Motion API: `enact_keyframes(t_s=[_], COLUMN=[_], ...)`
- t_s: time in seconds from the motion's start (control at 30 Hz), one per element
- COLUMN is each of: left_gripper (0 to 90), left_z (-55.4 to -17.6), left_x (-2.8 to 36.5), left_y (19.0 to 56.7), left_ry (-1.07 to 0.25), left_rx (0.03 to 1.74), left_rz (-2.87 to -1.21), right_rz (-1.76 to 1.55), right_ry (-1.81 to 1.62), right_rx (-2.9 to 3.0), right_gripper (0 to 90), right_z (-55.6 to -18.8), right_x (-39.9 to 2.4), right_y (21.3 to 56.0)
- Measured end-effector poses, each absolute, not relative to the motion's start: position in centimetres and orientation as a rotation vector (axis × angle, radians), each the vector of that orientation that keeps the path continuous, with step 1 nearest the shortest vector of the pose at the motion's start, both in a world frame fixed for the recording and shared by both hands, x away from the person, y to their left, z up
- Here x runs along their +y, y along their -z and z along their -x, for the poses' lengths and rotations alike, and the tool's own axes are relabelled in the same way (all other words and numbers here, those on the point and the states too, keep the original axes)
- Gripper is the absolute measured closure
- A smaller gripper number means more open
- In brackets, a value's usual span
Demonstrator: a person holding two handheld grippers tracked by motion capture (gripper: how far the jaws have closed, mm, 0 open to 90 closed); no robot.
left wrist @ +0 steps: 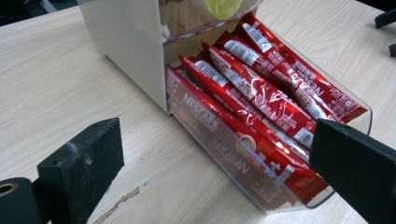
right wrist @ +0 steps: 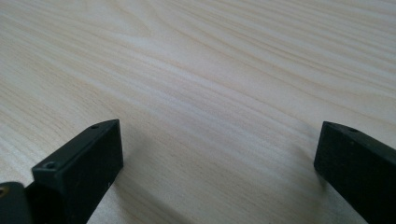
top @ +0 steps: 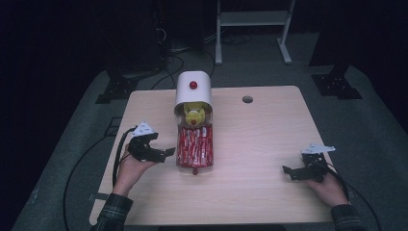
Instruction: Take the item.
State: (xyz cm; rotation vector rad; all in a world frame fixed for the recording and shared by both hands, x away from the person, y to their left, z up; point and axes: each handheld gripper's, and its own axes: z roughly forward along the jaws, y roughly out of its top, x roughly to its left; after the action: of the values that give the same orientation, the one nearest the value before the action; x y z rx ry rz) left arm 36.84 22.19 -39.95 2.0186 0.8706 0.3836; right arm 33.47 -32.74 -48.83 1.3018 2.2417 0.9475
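Several red sachets (left wrist: 261, 93) show lettering in left gripper view.

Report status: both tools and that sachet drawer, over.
Left tool open, beside the clear drawer. Right tool open over bare table. Drawer pulled out, full of red sachets. Nothing blocking.

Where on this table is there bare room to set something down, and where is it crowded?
Bare wood lies between the clear drawer of red sachets and the right gripper, and up the right side past the round hole. The near edge between both hands is also bare. It is crowded where the left gripper sits beside the drawer and white dispenser.
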Motion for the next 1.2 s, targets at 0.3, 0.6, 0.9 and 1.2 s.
enact_keyframes(t_s=[0.3, 0.6, 0.9, 1.2], left_gripper=[4.9, 5.8, 5.8, 5.8], left_z=[-37.0, -37.4, -37.9, -38.2], left_x=[21.4, 20.5, 19.8, 19.1], left_y=[39.6, 39.6, 39.4, 39.5], left_ry=[-0.384, -0.37, -0.361, -0.358], left_rx=[0.856, 0.841, 0.832, 0.822], left_rz=[-2.015, -2.018, -2.006, -2.011], right_rz=[-1.302, -1.302, -1.302, -1.302], right_ry=[-0.948, -0.948, -0.947, -0.948], right_rx=[2.242, 2.242, 2.242, 2.242], right_gripper=[0.4, 0.4, 0.5, 0.5], right_z=[-33.5, -33.5, -33.5, -33.5], right_x=[-32.7, -32.7, -32.7, -32.7], right_y=[48.8, 48.8, 48.8, 48.8])
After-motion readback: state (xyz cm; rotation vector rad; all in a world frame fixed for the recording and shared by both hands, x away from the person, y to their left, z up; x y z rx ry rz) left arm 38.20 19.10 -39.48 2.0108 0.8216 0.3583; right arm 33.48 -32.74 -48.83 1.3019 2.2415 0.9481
